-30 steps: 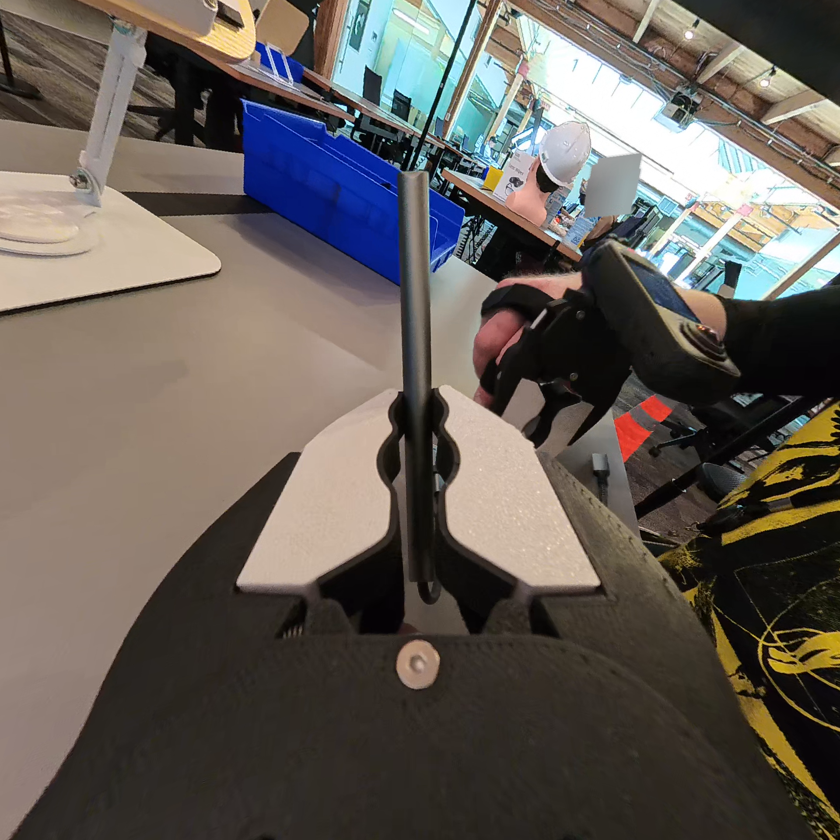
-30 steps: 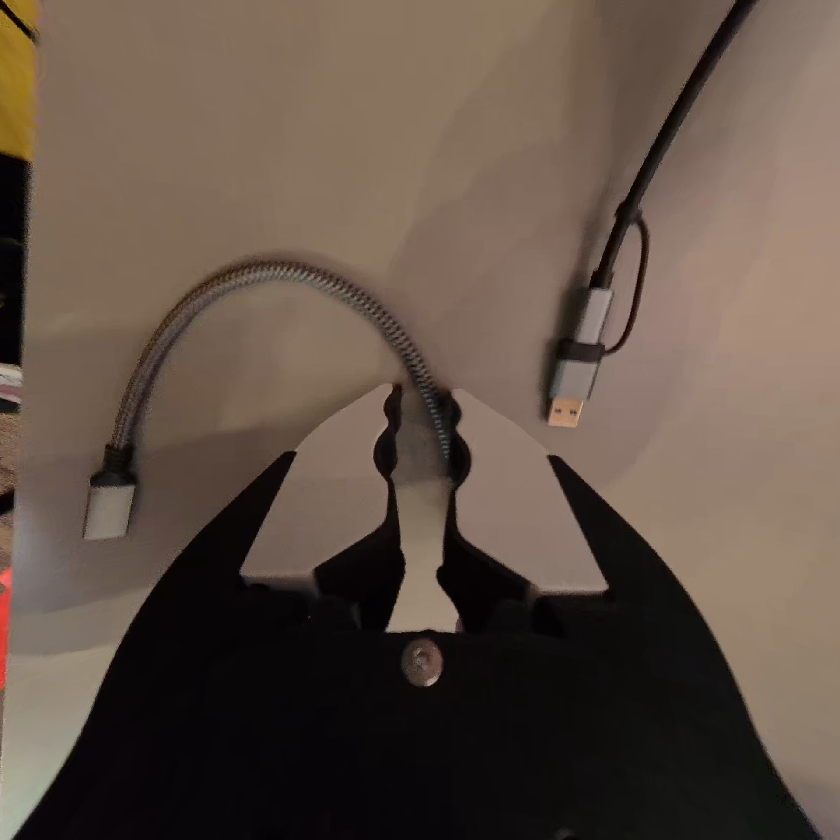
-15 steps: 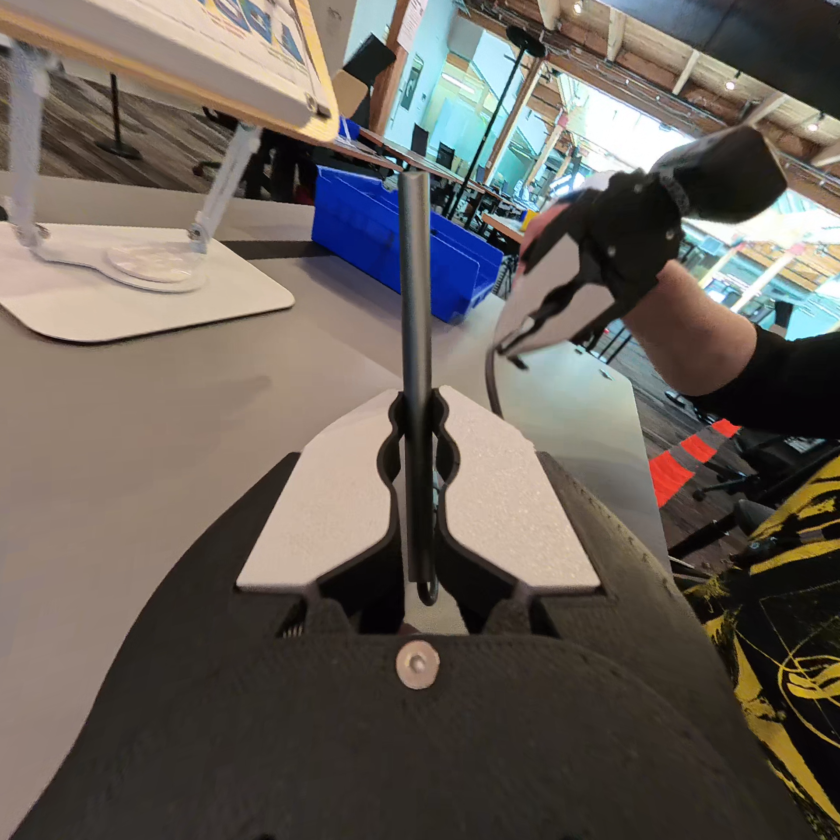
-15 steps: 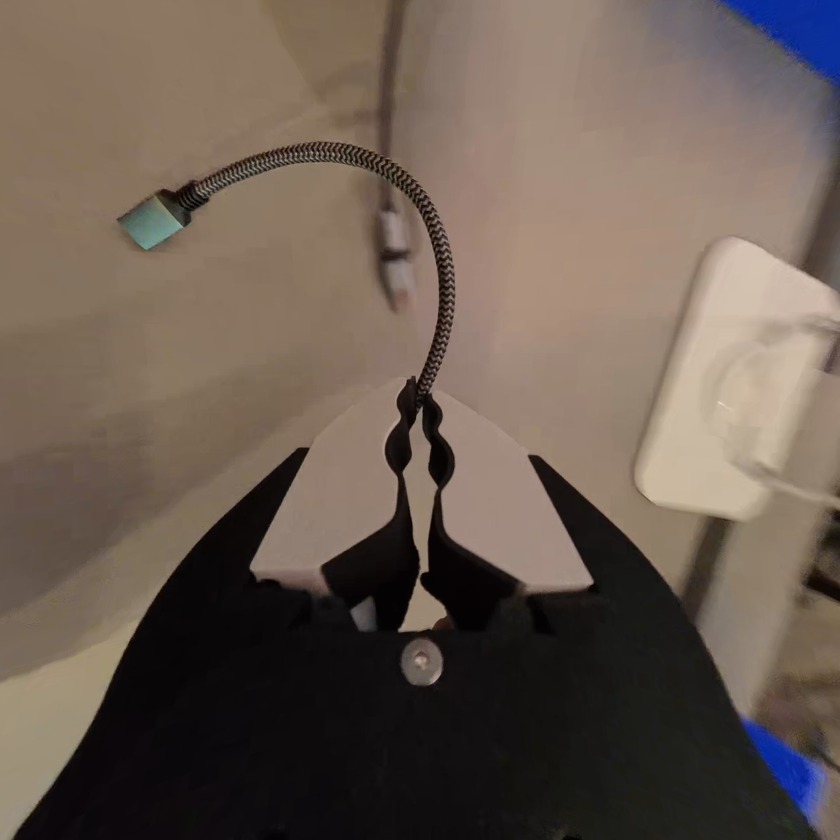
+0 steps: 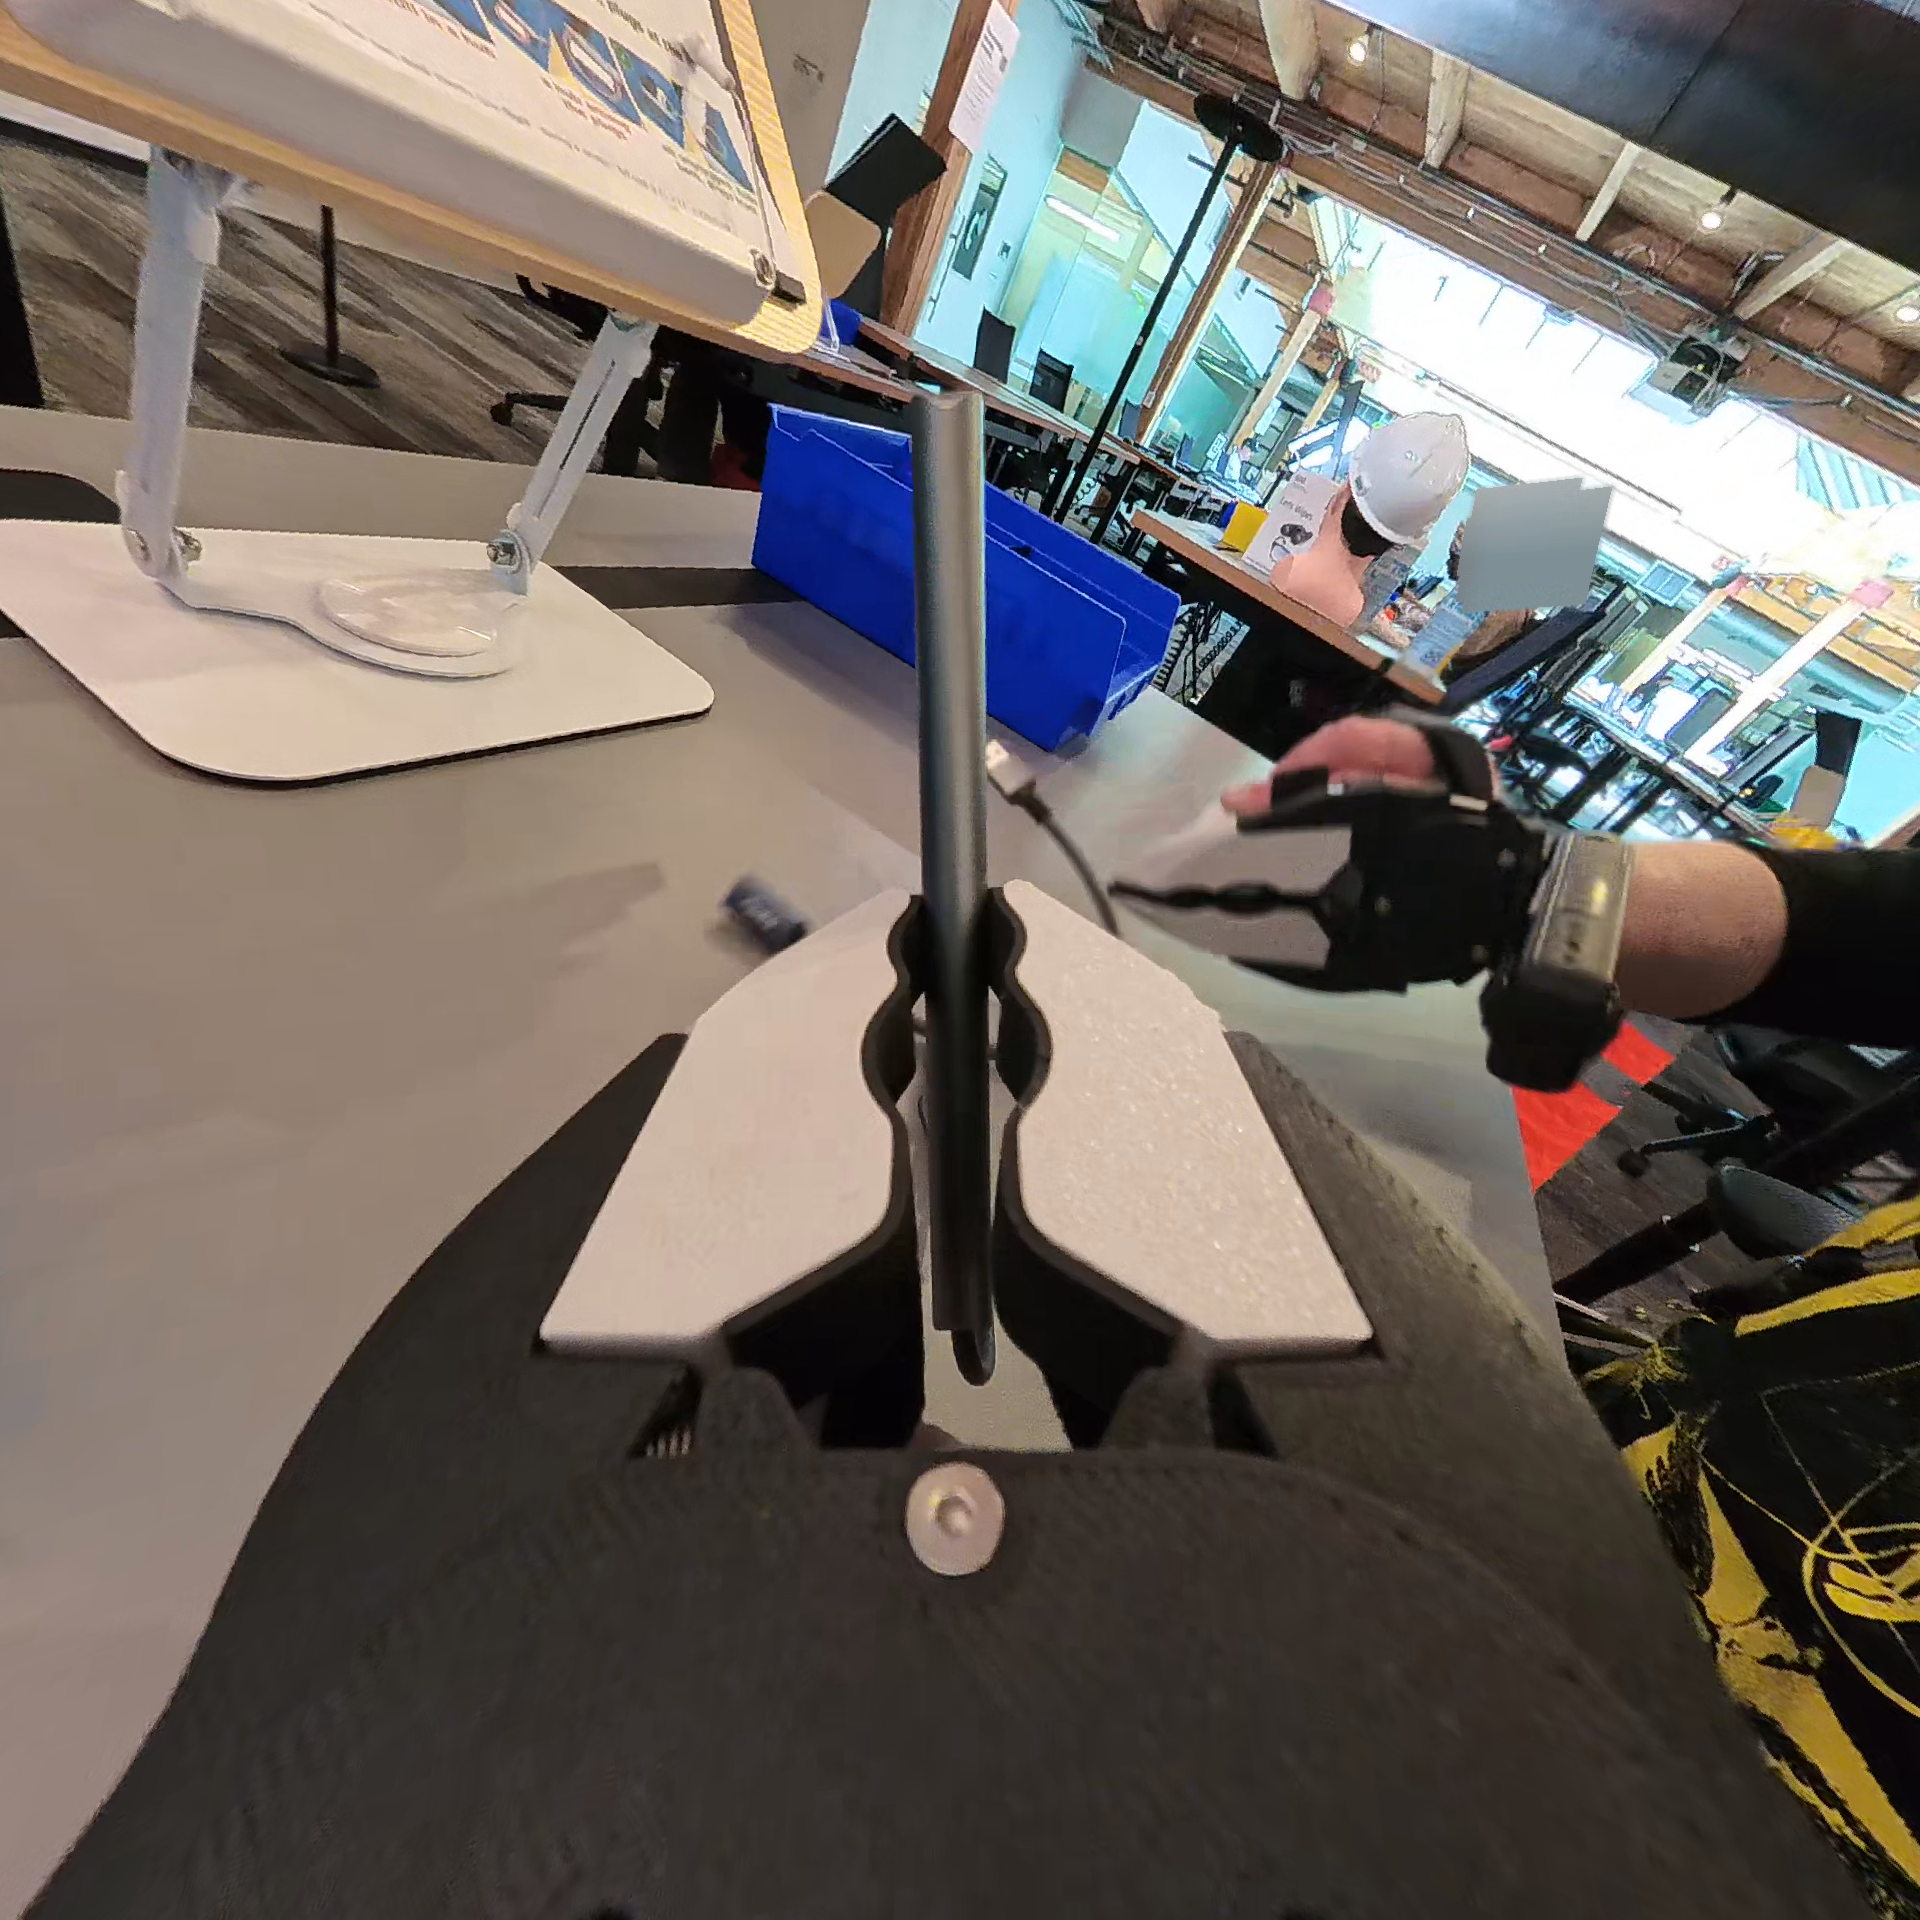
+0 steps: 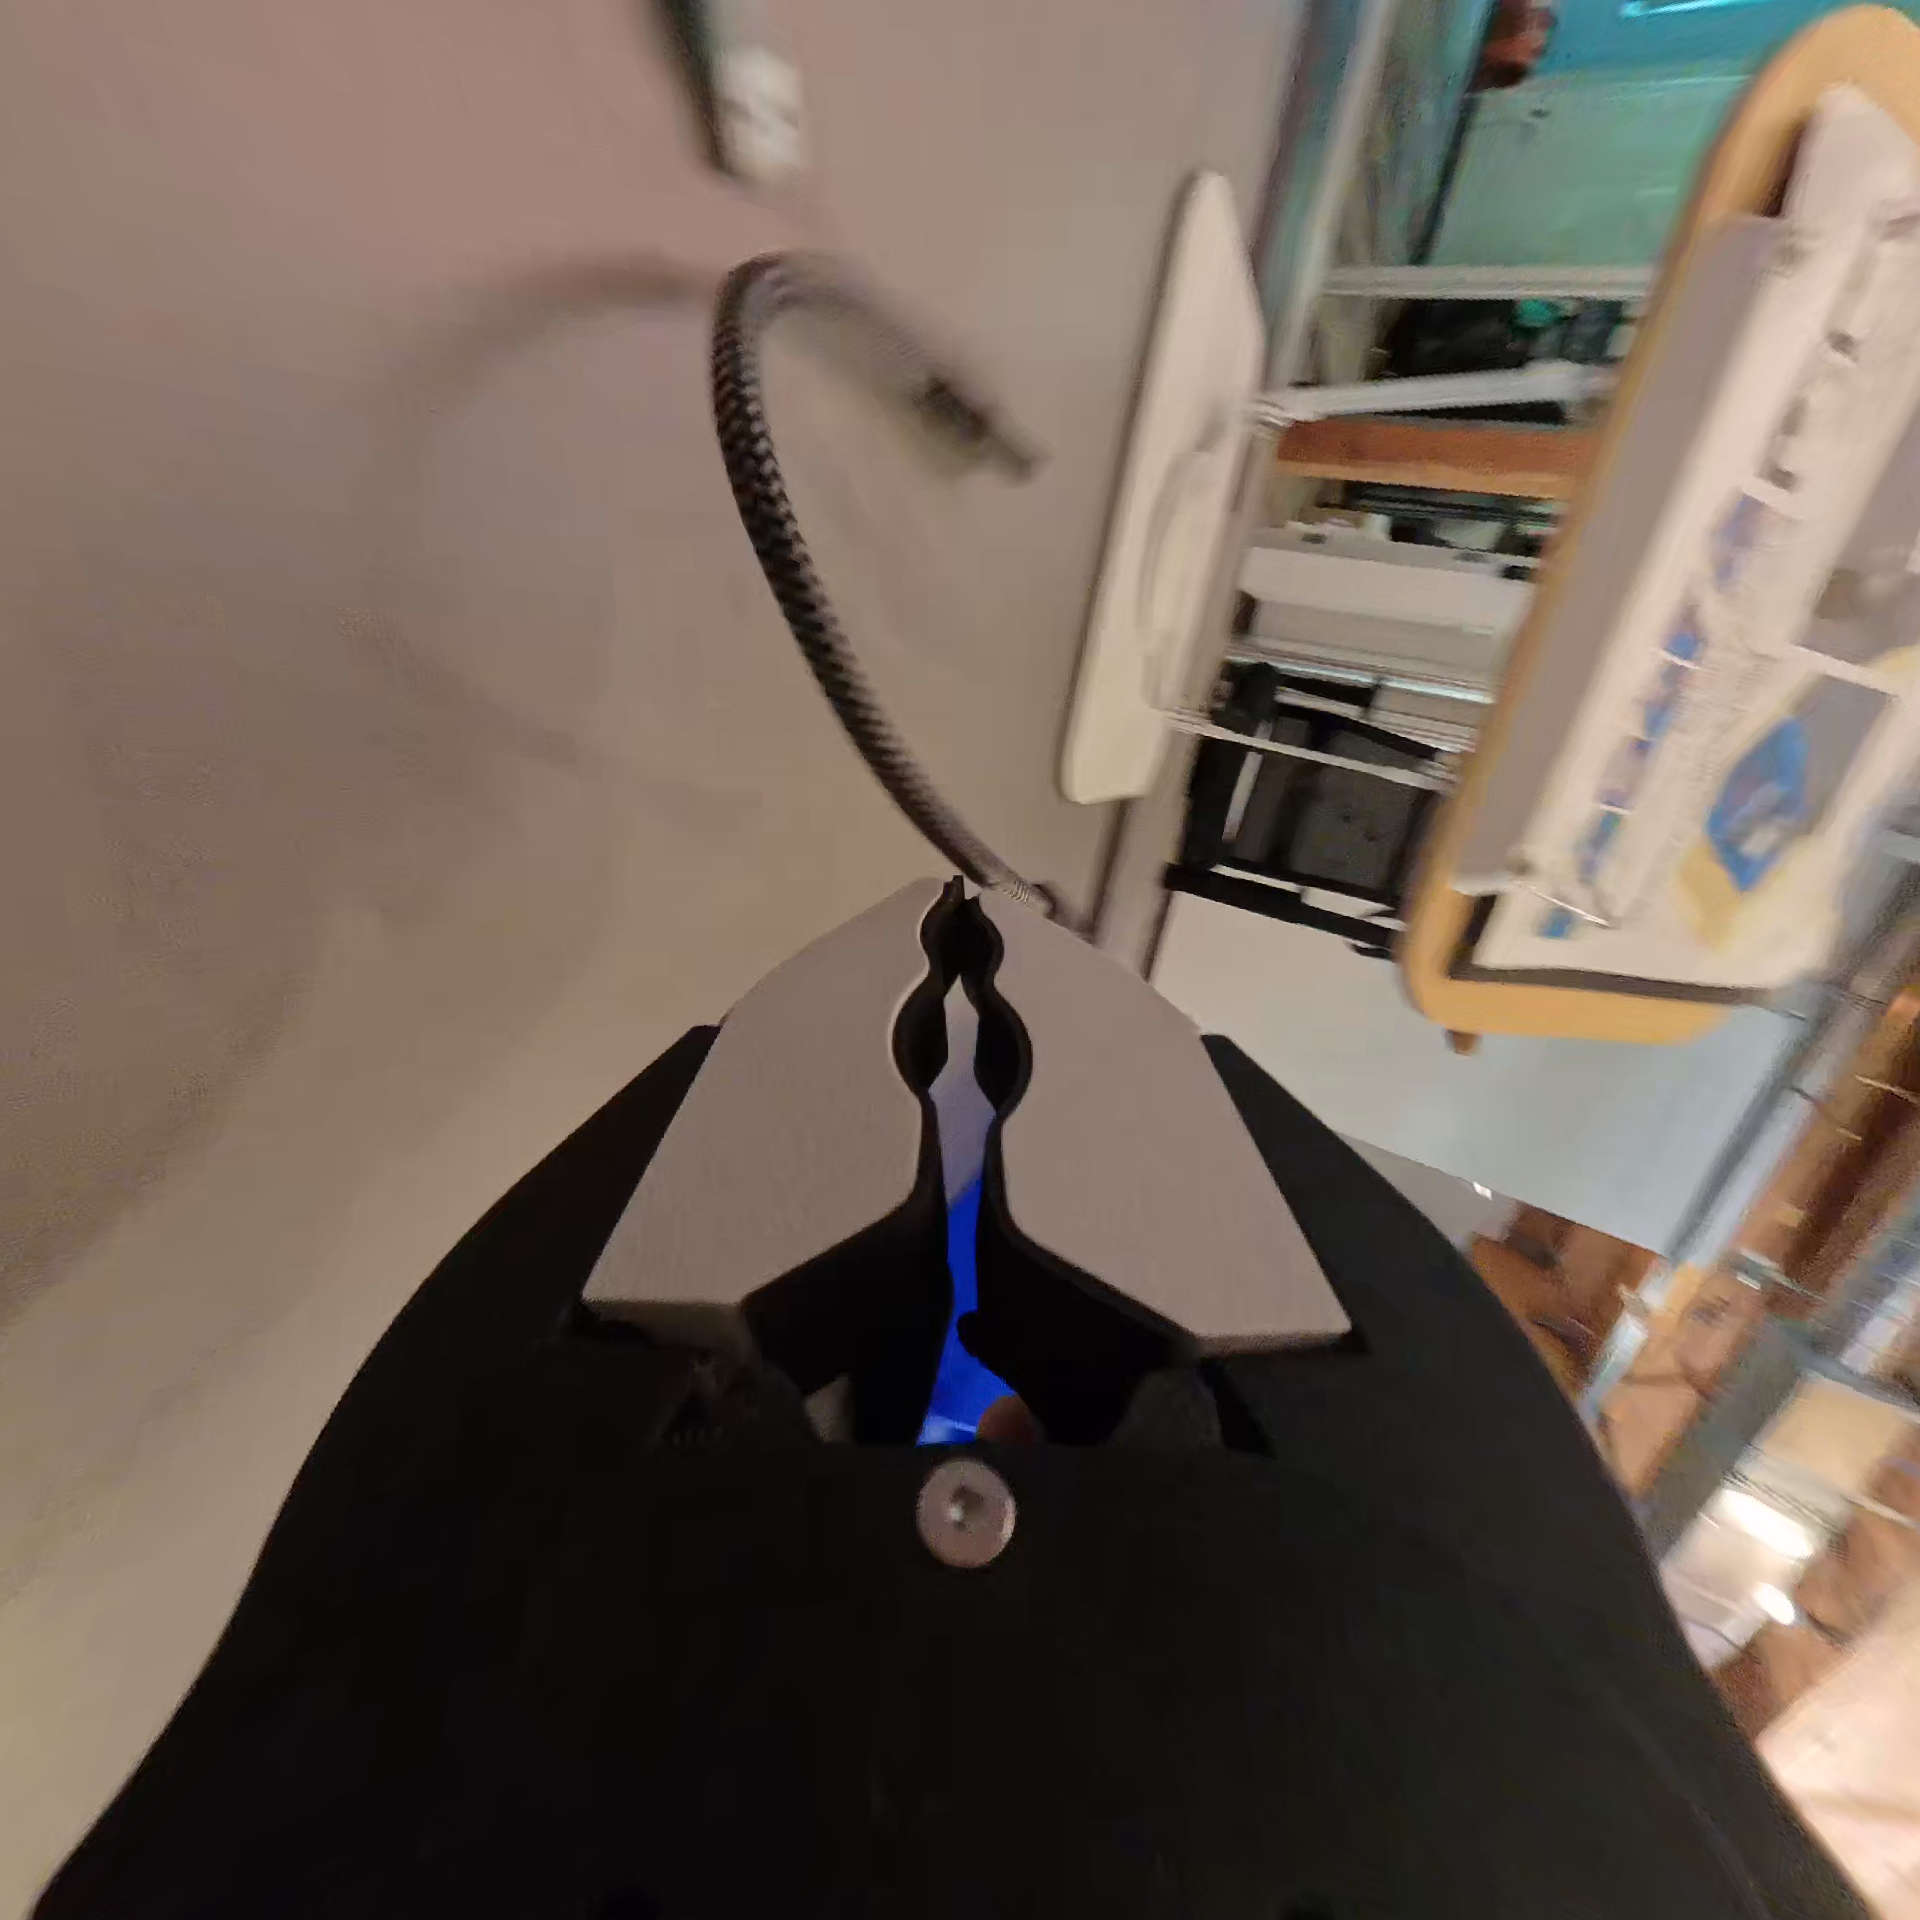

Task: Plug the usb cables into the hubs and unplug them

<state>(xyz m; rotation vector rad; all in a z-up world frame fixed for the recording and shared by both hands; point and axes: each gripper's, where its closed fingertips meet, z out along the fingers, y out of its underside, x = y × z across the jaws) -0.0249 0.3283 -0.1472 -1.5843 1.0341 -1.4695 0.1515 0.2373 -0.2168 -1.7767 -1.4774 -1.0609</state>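
Observation:
My left gripper (image 5: 954,914) is shut on a slim dark grey hub (image 5: 948,644), seen edge-on and standing upright above the grey table (image 5: 312,987). My right gripper (image 6: 958,899) is shut, with a braided black-and-grey USB cable (image 6: 790,623) leaving its tips and arching up to a blurred metal plug (image 6: 971,426). In the left wrist view the right gripper (image 5: 1127,891) is to the right of the hub. The cable (image 5: 1070,842) rises from its tips, and the plug (image 5: 1006,767) is close beside the hub.
A second cable's plug (image 6: 764,114) lies on the table farther off. A small dark blue object (image 5: 767,914) lies left of the hub. A blue bin (image 5: 1039,623) stands behind it. A white stand (image 5: 343,634) holding a board is at the back left. Some 20 cm of space lies between my two pairs of fingers.
My right gripper shut on the braided cable, lifted it off the table and swung it toward the hub, rolling as it went. My left gripper kept its hold on the hub.

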